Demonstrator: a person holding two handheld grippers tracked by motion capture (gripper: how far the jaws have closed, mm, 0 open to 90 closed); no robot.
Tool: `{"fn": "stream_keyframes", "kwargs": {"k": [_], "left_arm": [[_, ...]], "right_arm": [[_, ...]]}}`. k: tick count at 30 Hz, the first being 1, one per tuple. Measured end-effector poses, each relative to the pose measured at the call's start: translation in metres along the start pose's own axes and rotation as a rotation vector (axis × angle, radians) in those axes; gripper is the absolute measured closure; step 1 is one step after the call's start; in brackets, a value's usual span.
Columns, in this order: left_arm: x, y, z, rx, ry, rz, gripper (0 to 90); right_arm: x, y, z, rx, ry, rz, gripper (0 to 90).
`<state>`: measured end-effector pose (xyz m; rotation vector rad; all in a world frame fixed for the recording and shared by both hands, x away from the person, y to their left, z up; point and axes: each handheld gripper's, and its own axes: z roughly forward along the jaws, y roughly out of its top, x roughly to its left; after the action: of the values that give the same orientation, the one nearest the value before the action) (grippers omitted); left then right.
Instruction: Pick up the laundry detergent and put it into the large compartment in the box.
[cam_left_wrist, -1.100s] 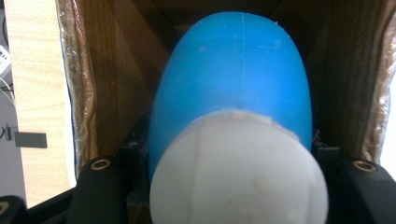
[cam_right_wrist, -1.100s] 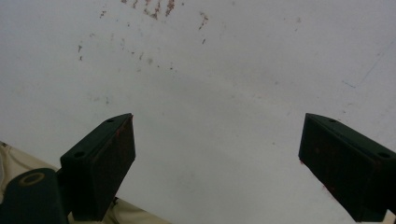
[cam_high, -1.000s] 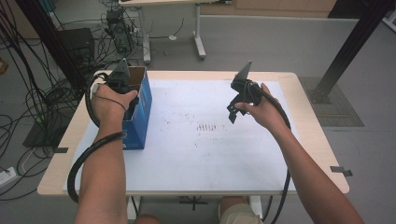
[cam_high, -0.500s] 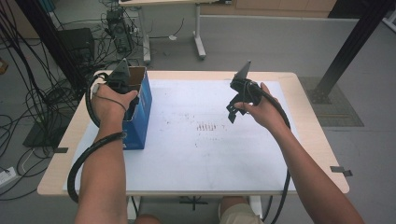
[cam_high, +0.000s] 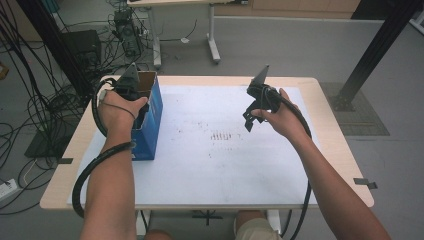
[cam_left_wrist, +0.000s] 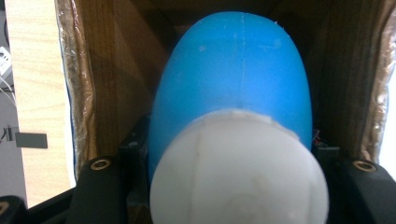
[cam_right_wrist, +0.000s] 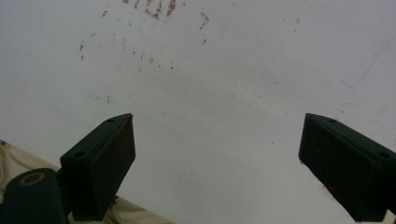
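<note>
Left gripper (cam_high: 131, 95) clamps a blue-and-white plastic capsule (cam_left_wrist: 233, 121), its long axis pointing into the open blue cardboard box (cam_high: 152, 112); right gripper (cam_right_wrist: 217, 163) hangs spread wide above the white table mat (cam_high: 215, 160).

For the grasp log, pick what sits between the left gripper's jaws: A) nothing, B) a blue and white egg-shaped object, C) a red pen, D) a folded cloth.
B: in the left gripper view the blue and white egg-shaped object sits between the left gripper's jaws, inside the cardboard box.
</note>
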<state>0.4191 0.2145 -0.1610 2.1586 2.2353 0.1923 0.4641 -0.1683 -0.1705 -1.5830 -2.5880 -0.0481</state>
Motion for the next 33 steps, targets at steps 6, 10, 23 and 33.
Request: {"fn": "stream_keyframes", "kwargs": {"k": [6,10,23,33], "left_arm": [[-0.0003,-0.0004,-0.0001,-0.001,0.002,0.002,37.3],[-0.0004,-0.0001,-0.0003,0.001,0.003,0.003,37.3],[0.0029,-0.0023,-0.0004,-0.007,-0.01,-0.005,36.8],[0.0024,-0.0038,-0.0083,-0.014,-0.002,0.001,33.9]], "right_arm": [[-0.001,-0.0005,0.001,0.0,0.002,0.002,10.7],[-0.0028,-0.0018,0.0004,-0.003,0.007,0.003,10.7],[-0.004,-0.0037,0.0005,-0.008,0.011,0.0,10.7],[0.0004,-0.0043,-0.0015,-0.015,0.015,-0.008,10.7]]}}
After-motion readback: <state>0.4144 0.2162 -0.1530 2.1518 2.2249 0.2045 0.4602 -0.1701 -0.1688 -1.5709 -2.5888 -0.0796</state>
